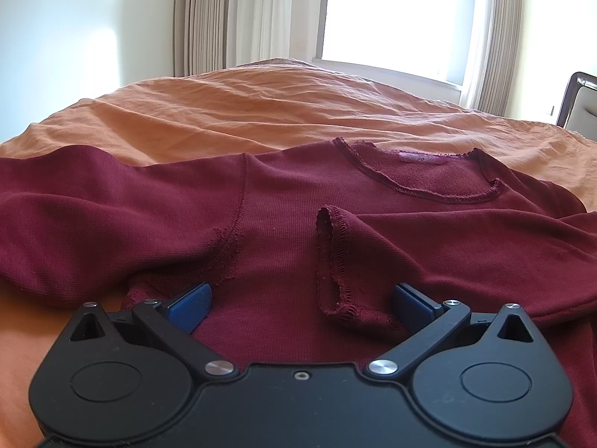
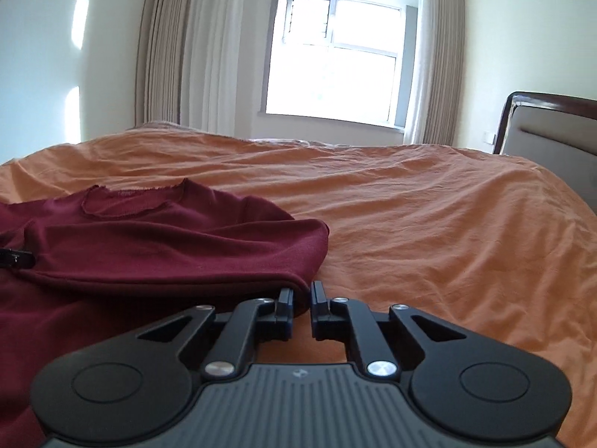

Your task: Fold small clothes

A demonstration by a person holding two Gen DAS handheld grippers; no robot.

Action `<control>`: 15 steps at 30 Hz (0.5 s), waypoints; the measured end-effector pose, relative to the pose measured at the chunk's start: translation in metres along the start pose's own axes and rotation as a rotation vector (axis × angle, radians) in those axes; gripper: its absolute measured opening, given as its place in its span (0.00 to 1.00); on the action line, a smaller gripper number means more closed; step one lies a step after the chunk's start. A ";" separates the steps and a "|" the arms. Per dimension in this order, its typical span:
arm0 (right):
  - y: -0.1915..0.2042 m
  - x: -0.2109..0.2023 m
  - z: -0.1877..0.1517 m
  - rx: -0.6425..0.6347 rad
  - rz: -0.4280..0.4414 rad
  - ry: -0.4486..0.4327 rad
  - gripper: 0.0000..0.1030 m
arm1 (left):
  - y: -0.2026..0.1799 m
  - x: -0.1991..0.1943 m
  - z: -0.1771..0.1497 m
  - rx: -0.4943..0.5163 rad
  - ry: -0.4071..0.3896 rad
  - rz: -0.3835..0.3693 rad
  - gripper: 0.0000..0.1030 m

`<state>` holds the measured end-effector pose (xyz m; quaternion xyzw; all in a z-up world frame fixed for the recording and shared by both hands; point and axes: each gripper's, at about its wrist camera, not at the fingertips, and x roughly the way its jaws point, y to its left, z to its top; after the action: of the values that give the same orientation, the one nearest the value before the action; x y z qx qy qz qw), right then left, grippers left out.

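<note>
A dark red long-sleeved top [image 1: 283,201] lies front-up on the orange bedspread [image 1: 261,112], neckline [image 1: 421,175] away from me. Its right sleeve is folded across the chest, with the cuff [image 1: 332,261] between my left gripper's blue pads. My left gripper [image 1: 302,302] is open wide, low over the top's middle. In the right wrist view the top [image 2: 156,246] lies at the left with the folded sleeve edge [image 2: 298,283] at my right gripper [image 2: 301,295]. Its fingers stand a narrow gap apart, the fold's tip at the left finger; it grips nothing that I can see.
The orange bedspread [image 2: 429,224] stretches wrinkled to the right and far side. A padded headboard [image 2: 548,127] stands at the right. A bright window [image 2: 332,63] with curtains is behind the bed. A small part of the left gripper [image 2: 15,257] shows at the left edge.
</note>
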<state>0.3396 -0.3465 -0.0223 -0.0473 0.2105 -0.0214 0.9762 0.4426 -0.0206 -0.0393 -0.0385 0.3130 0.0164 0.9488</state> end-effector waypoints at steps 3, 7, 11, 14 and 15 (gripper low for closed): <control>0.008 -0.001 -0.007 -0.037 -0.039 0.066 0.07 | 0.000 0.000 0.000 0.000 -0.001 0.000 1.00; 0.000 0.016 -0.020 0.015 -0.015 0.152 0.07 | 0.000 -0.001 0.000 0.003 -0.001 0.001 1.00; 0.000 0.013 -0.018 0.009 -0.005 0.148 0.10 | 0.000 -0.001 0.000 0.002 -0.002 0.000 1.00; -0.010 0.005 -0.019 0.066 0.039 0.154 0.26 | 0.001 -0.001 0.000 0.002 -0.003 0.000 1.00; -0.013 0.000 -0.019 0.080 0.048 0.149 0.34 | 0.002 -0.001 0.002 -0.002 0.003 -0.004 1.00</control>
<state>0.3310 -0.3608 -0.0383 -0.0017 0.2825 -0.0100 0.9592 0.4429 -0.0188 -0.0369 -0.0401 0.3142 0.0150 0.9484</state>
